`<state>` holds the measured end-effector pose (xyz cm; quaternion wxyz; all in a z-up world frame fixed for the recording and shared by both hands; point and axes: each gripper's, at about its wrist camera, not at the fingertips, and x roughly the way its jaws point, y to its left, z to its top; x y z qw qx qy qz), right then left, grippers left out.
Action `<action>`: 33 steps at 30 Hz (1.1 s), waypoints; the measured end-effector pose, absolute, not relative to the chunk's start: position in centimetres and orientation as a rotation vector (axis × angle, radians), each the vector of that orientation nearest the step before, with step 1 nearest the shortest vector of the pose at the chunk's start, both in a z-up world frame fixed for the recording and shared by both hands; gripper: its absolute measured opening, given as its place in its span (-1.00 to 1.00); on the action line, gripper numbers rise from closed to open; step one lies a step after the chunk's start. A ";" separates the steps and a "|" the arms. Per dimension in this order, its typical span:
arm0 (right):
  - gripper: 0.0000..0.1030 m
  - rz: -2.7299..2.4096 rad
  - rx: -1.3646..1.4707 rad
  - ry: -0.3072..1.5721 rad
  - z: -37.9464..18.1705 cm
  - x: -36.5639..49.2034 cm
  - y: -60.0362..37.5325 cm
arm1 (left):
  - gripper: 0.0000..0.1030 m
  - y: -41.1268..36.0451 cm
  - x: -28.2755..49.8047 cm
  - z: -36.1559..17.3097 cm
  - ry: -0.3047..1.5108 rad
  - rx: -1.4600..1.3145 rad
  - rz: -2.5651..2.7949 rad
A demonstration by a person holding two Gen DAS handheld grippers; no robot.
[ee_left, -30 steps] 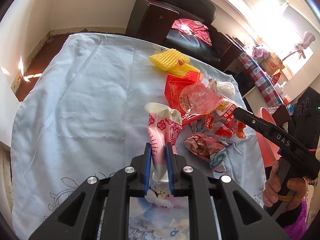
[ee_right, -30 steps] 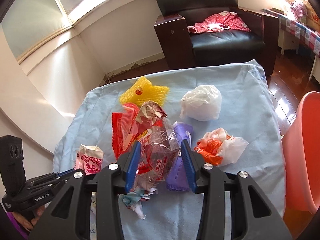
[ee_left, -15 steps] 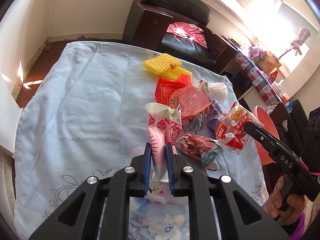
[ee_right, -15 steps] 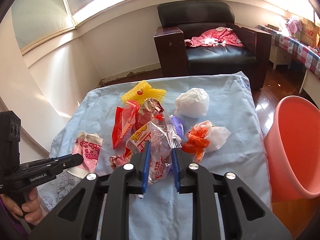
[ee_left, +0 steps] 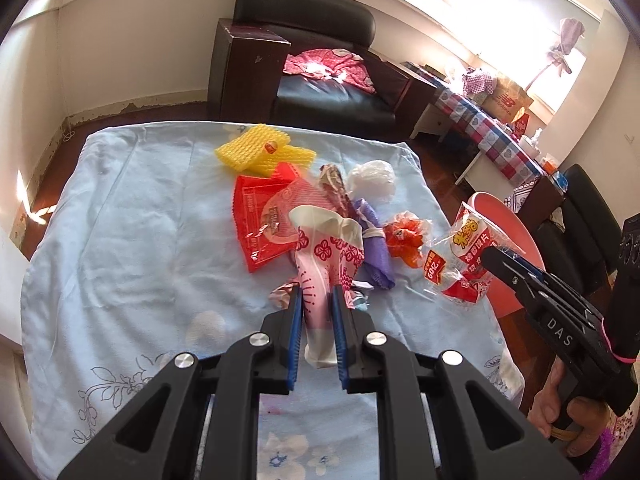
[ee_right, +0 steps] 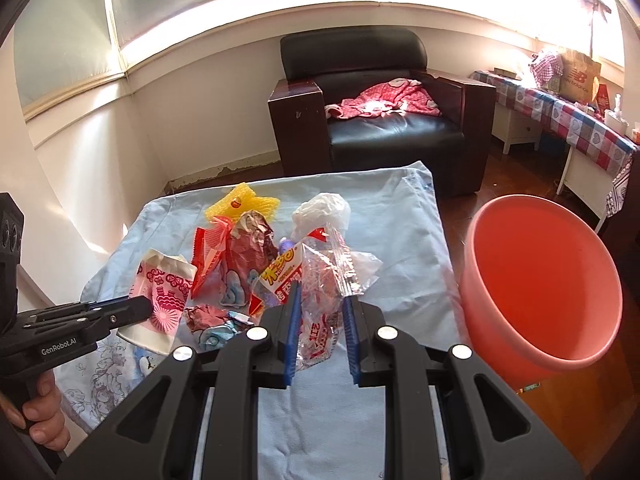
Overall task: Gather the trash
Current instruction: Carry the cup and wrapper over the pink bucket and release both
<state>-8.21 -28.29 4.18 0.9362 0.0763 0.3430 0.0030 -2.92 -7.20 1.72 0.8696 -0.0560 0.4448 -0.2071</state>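
My left gripper (ee_left: 315, 294) is shut on a pink and white paper cup (ee_left: 322, 264), held above the blue cloth; it also shows in the right wrist view (ee_right: 164, 292). My right gripper (ee_right: 320, 302) is shut on a clear snack wrapper with red and yellow print (ee_right: 320, 280), lifted off the table; it also shows in the left wrist view (ee_left: 466, 256). A pink basin (ee_right: 540, 280) stands on the floor to the table's right. More trash lies on the table: yellow foam netting (ee_left: 260, 150), a red wrapper (ee_left: 256, 216), a white bag (ee_left: 372, 180), a purple bag (ee_left: 376, 248), an orange bag (ee_left: 406, 236).
A table under a light blue cloth (ee_left: 120, 220) holds the trash. A black armchair (ee_right: 380, 112) with a red garment stands behind it. A checked-cloth side table (ee_right: 580, 120) stands at the right. A crumpled foil wrapper (ee_right: 208, 316) lies near the front.
My right gripper has lifted the clear snack wrapper off the pile and moved it right, toward the pink basin. My left gripper has risen with the paper cup still in it.
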 end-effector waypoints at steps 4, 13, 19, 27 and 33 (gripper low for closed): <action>-0.61 -0.040 0.187 0.690 4.3 -9.1 -30.4 | -0.74 -9.8 -3.1 2.5 0.909 -0.072 -0.479; -0.61 -0.181 0.262 0.659 4.5 -11.2 -36.1 | -0.73 -16.1 -3.7 3.4 0.886 0.003 -0.596; -0.61 -0.299 0.308 0.648 4.1 -12.4 -40.1 | -0.73 -20.5 -4.1 4.0 0.853 0.044 -0.688; -0.61 -0.413 0.328 0.643 3.7 -13.3 -43.3 | -0.73 -26.0 -4.1 4.7 0.840 0.042 -0.835; -0.61 -0.456 0.330 0.649 3.1 -13.1 -44.6 | -0.73 -30.4 -2.8 4.6 0.836 0.040 -0.916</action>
